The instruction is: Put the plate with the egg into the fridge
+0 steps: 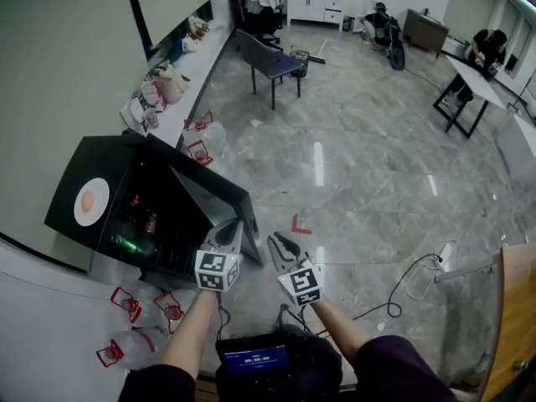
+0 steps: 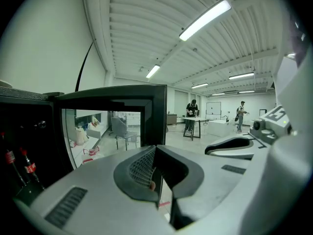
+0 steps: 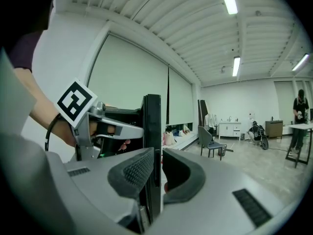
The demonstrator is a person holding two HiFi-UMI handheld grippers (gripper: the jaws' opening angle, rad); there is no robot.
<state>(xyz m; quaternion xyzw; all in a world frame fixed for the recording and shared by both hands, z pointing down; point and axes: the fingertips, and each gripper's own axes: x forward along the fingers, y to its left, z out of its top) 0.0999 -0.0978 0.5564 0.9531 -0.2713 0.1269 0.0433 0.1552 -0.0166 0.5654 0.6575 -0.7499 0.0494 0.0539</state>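
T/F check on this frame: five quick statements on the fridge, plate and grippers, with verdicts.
1. The plate with the egg sits on top of the fridge. True.
2. The fridge door is closed. False: it stands open.
3. The right gripper is shut on the door's edge. True.
4. The left gripper holds the plate. False: its jaws are together and empty, beside the door.
5. The fridge is empty inside. False: bottles stand on its shelves.
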